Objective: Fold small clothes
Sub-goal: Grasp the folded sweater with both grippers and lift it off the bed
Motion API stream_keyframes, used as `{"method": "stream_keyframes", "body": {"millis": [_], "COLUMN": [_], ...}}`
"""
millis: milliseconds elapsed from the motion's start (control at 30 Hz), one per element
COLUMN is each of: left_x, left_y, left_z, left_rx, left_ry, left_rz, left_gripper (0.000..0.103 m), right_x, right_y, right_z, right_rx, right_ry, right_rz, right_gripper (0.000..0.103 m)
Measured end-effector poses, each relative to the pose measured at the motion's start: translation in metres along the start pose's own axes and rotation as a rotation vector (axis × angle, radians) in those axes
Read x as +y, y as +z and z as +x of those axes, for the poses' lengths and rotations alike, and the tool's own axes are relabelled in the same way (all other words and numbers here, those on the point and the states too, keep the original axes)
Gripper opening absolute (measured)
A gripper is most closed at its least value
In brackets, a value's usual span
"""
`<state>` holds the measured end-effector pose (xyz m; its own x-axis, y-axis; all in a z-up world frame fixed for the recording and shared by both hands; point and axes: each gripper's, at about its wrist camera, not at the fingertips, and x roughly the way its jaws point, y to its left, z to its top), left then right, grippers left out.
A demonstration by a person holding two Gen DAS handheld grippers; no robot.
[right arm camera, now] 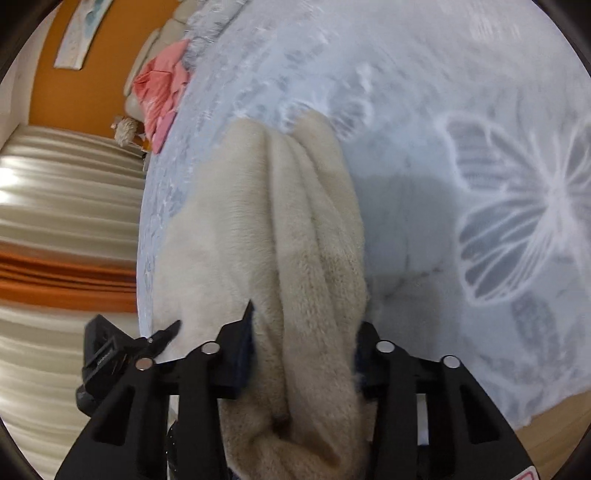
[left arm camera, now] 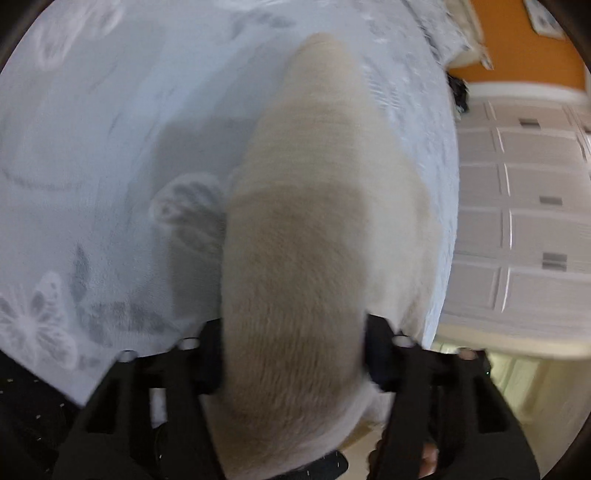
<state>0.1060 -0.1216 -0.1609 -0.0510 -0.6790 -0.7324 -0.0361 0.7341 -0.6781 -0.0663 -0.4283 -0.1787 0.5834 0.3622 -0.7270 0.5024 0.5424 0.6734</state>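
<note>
Both grippers, left gripper (left arm camera: 293, 354), right gripper (right arm camera: 303, 354), clamping cream fleece garment (right arm camera: 288, 229), no legible writing

This is a bedroom in a home. A big bed (right arm camera: 424, 110) fills most of both views, covered with a pale blue blanket (left arm camera: 110, 147) that has white butterflies on it. The wall (left arm camera: 524, 48) is orange, with a picture (right arm camera: 79, 33) hanging on it. White cupboard doors (left arm camera: 524, 221) stand beside the bed. Striped curtains (right arm camera: 62, 206) hang on the other side. Pink clothes (right arm camera: 162, 88) lie near the pillows (right arm camera: 147, 51).
</note>
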Motion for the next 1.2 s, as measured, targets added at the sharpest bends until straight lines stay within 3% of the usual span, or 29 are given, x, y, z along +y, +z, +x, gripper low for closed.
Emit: {"method": "stream_keyframes", "body": {"millis": [233,400,533,733,967,1100,1200], "left_x": [-0.047,-0.087,-0.112,-0.137,-0.14,-0.133,-0.116], "left_y": [-0.03,-0.067,-0.089,-0.121,-0.132,-0.119,-0.1], "left_z": [-0.063,-0.127,-0.195,-0.311,-0.429,-0.458,-0.46], "left_rx": [-0.028,-0.069,-0.155,-0.36,-0.625,-0.713,-0.735], "left_ry": [-0.067,-0.132,-0.207,-0.302,-0.357,-0.326,-0.289], "left_rz": [0.126,0.272,0.407,0.602,0.737,0.756,0.734], "left_gripper": [0.044,0.044,0.044,0.045,0.046,0.047,0.048], "right_x": [0.056,0.106,0.159,0.259,0.355,0.39,0.402], "right_y": [-0.022,-0.061,-0.085,-0.117,-0.129,-0.12,-0.107], "right_z": [-0.081,-0.152,-0.204,-0.266,-0.286,-0.266,-0.232], "right_rx": [-0.113,-0.213,-0.322,-0.484,-0.582,-0.576,-0.516], "right_ry": [0.041,0.066,0.125,0.243,0.386,0.436,0.443], "right_rz": [-0.108,-0.233,-0.337,-0.548,-0.746,-0.783,-0.768], "right_gripper": [0.035,0.035,0.035,0.035,0.035,0.036,0.037]}}
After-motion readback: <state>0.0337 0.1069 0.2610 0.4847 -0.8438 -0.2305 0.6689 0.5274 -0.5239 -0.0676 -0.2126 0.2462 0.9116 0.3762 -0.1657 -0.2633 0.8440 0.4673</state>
